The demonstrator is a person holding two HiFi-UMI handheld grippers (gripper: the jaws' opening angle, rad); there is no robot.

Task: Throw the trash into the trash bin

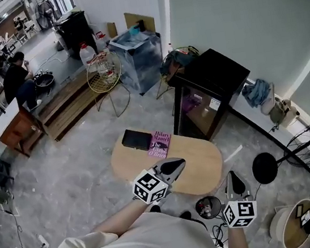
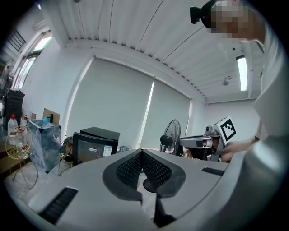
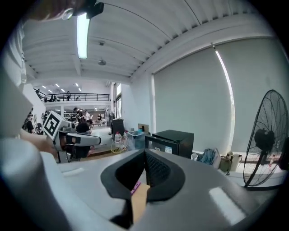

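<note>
Wooden oval worktop (image 1: 202,164) below: holding grey left gripper (image 1: 178,163) over its near edge, right gripper (image 1: 233,176) beside its right end, all fingers (image 2: 129,169) closed, empty; spotting small round dark bin (image 1: 208,206) beside that edge.

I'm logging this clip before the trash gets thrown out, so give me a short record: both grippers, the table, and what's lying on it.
Left gripper: fingers shut, nothing between them
Right gripper: fingers shut, nothing between them
Table: oval, wooden top
On table: black flat item and pink book, side by side at the far left edge
Trash: none in either gripper
</note>
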